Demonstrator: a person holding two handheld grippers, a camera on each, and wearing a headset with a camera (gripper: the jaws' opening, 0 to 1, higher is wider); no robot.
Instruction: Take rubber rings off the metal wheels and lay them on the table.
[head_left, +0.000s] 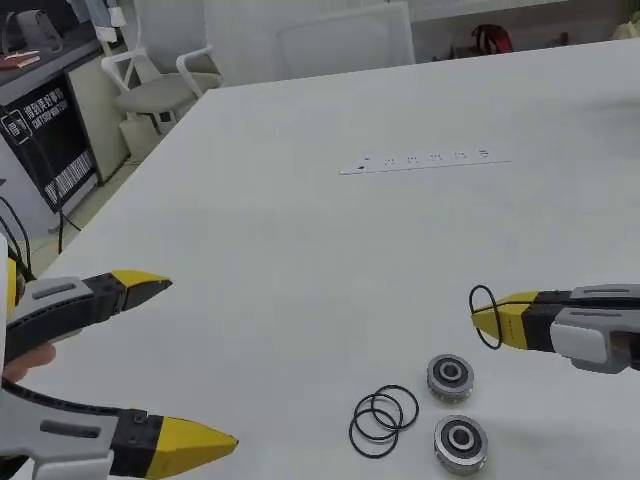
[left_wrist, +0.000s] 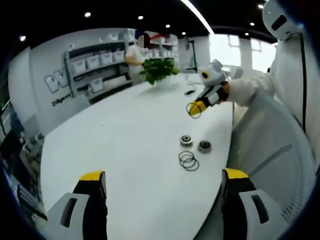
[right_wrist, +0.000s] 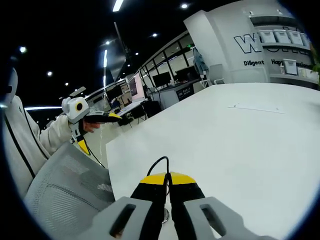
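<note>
The right gripper (head_left: 478, 314), clamped on one rubber ring (head_left: 493, 342), holds it above the bench (head_left: 300, 230) near the two metal wheels (head_left: 450, 377); the next move probably calls for lowering it beside the laid rings (head_left: 383, 418), while the left gripper (head_left: 202, 362) stands with jaws apart

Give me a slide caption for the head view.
Right gripper holds a rubber ring near two metal wheels and loose rings on the white table.

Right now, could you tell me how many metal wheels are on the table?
2. The far wheel lies near the right gripper; the near wheel, closer to the person. Both sit right of the loose rings.
</note>
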